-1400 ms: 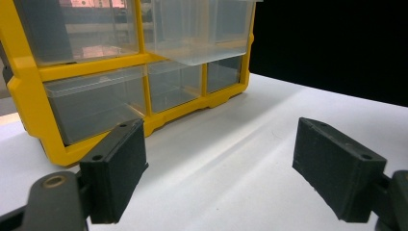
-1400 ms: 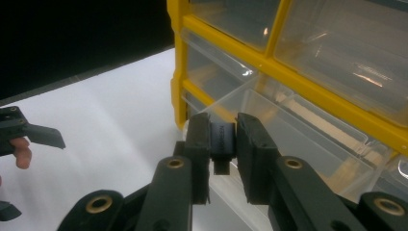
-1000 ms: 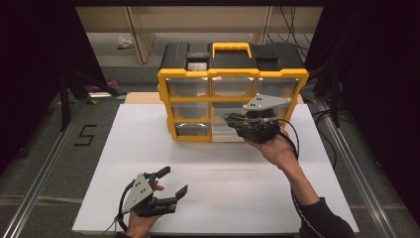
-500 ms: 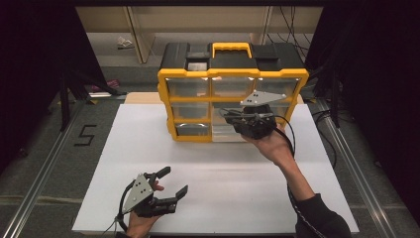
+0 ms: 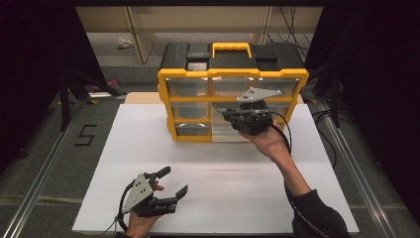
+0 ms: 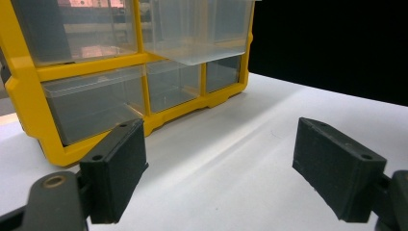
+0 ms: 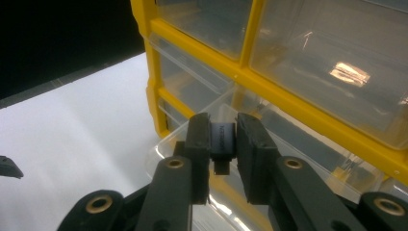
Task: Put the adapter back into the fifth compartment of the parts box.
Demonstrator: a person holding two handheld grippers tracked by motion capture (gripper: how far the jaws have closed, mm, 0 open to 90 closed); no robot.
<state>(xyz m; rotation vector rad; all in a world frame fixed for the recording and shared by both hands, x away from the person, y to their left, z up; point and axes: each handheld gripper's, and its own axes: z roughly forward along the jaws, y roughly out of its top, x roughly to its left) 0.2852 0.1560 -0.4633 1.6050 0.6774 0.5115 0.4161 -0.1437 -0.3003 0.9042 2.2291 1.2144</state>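
So the right gripper (image 5: 229, 115) is up at the front of the yellow plastic organizer cabinet with clear drawers (image 5: 233, 79), and in the right gripper view (image 7: 224, 144) it's clamped on a small black blocky part (image 7: 223, 140), pinched right between the two jaws. That part hangs just over a clear plastic drawer (image 7: 192, 139) that's pulled out of the cabinet's lower row. The left gripper (image 5: 168, 184) sits low near the front edge of the white table top (image 5: 124, 144), well apart from the cabinet, jaws spread wide with nothing between them.
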